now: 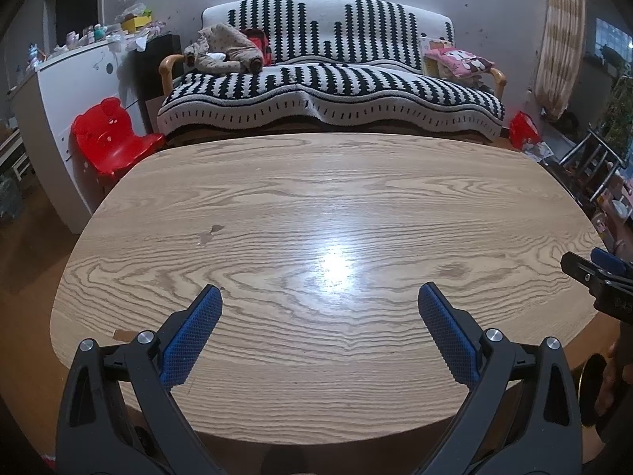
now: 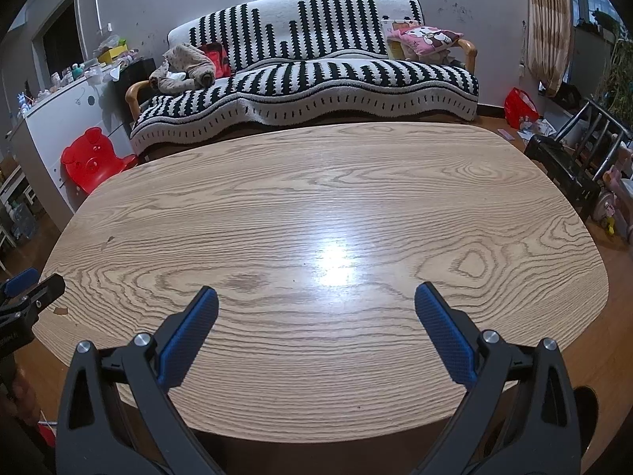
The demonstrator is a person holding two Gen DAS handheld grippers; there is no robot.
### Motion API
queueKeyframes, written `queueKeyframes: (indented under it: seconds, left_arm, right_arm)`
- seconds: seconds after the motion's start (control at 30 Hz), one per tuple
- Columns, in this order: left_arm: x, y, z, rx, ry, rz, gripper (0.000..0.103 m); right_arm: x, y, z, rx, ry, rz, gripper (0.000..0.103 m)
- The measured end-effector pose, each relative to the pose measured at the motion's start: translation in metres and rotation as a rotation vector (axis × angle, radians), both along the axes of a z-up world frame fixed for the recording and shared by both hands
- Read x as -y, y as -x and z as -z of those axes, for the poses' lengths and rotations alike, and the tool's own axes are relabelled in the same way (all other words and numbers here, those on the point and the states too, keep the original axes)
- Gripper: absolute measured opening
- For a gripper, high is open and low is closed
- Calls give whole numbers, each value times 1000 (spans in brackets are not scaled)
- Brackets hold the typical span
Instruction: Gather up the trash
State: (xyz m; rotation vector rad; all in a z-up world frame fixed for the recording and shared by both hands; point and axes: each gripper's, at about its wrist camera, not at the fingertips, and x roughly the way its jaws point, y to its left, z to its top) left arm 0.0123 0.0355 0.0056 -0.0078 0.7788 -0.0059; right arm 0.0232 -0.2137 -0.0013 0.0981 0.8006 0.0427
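Note:
My left gripper [image 1: 320, 297] is open and empty, held over the near edge of a wooden oval table [image 1: 316, 206]. My right gripper [image 2: 316, 297] is open and empty too, over the same table [image 2: 356, 198]. Each gripper shows at the edge of the other's view: the right one [image 1: 593, 273] at the far right, the left one [image 2: 27, 289] at the far left. A small brown scrap [image 1: 120, 333] lies near the table's left front edge; it also shows in the right wrist view [image 2: 60, 310]. No other trash shows on the tabletop.
A black-and-white striped sofa [image 1: 332, 91] stands behind the table with clothes [image 1: 225, 49] and a pink cushion [image 1: 461, 61]. A red child's chair [image 1: 112, 138] and a white cabinet [image 1: 71, 91] are at left. A red bag [image 1: 522, 128] and a black chair [image 2: 569, 158] are at right.

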Motion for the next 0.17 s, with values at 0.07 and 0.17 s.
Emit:
queueKeyframes:
  seconds: [0.07,0.17]
  left_arm:
    - [-2,-1,-1,-4,7,-9,96]
    - [-4,-2,-1,-13,13,-9,96]
  right_arm:
    - [1,0,0,0,-1,-1,96]
    - [-1,0,0,-1,3,-1,96]
